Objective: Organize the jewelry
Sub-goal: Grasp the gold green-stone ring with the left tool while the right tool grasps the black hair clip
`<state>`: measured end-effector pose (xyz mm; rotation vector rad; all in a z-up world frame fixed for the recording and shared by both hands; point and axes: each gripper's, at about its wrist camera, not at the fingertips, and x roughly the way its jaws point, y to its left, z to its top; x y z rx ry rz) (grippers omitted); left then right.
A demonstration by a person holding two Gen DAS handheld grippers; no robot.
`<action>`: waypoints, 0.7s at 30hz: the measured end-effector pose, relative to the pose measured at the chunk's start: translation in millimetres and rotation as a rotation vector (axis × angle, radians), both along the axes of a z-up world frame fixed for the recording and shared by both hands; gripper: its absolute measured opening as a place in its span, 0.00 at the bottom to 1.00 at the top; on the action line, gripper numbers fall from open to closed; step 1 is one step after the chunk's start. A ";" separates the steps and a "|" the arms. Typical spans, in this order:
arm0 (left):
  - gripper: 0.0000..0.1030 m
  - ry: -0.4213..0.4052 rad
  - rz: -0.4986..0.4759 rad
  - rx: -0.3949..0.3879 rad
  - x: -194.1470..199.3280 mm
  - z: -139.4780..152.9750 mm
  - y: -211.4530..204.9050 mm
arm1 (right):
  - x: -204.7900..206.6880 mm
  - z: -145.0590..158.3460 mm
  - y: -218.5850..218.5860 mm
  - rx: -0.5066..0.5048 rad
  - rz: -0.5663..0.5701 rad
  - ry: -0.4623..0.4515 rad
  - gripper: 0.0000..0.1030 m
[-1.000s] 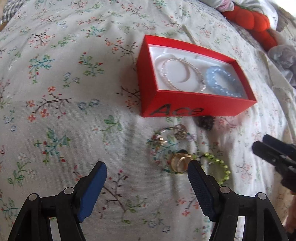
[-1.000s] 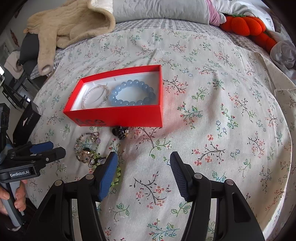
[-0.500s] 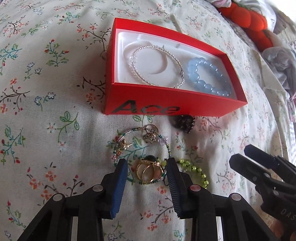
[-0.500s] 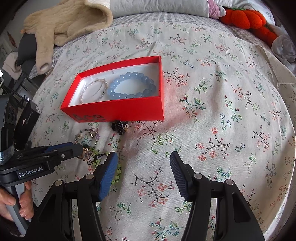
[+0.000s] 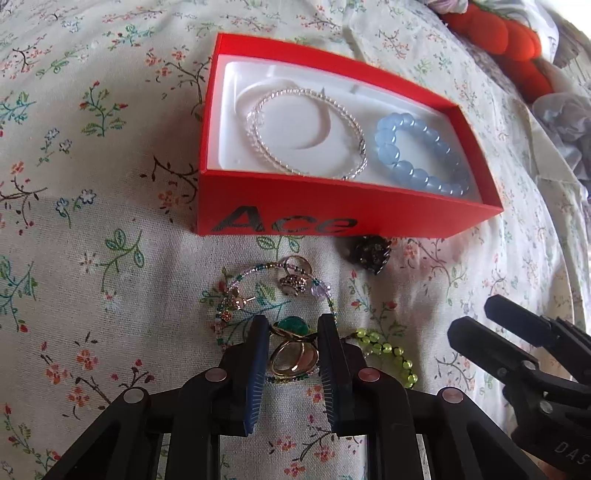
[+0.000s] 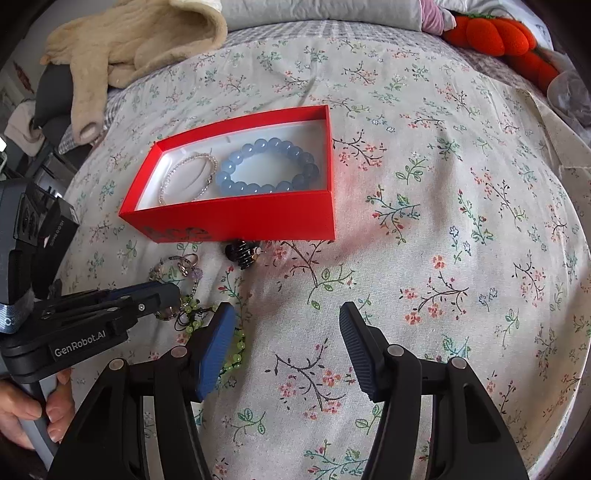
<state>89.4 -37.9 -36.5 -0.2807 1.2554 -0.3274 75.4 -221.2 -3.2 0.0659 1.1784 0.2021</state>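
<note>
On the floral bedspread, a red box (image 5: 332,206) holds a clear bead bracelet (image 5: 306,92) and a blue bead bracelet (image 5: 404,120). Loose jewelry lies in front of it: a thin beaded hoop with charms (image 5: 295,282), a black piece (image 5: 369,253) and a green bead bracelet (image 5: 388,349). My left gripper (image 5: 292,321) points down at a cluster of gold rings (image 5: 293,360), one with a green stone. Its jaws are closing, and the pads touch the rings on both sides. My right gripper (image 6: 286,310) hovers open over bare cloth to the right of the pile, holding nothing.
An orange plush toy (image 6: 495,33) and grey fabric lie at the bed's far right. A beige garment (image 6: 129,40) is heaped at the far left. A person's hand (image 6: 22,413) grips the left tool's handle at the bed's left edge.
The left gripper moved forward and down over the gold rings, and its jaws narrowed from wide open to the rings' width. The right gripper stayed still.
</note>
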 end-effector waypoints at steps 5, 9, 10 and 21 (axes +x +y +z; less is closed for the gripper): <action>0.20 -0.060 0.021 -0.008 -3.3 16.4 12.4 | 8.2 0.8 -0.1 0.063 -0.035 -0.002 0.60; 0.20 -0.085 0.034 -0.002 -4.2 23.8 22.2 | 19.9 0.0 3.3 0.148 -0.059 0.003 0.48; 0.20 -0.086 0.037 -0.002 -4.0 24.5 23.7 | 22.7 -1.1 5.6 0.165 -0.059 0.008 0.39; 0.20 -0.072 0.039 -0.006 -2.8 21.9 32.5 | 46.1 -14.9 39.8 0.073 -0.023 0.003 0.36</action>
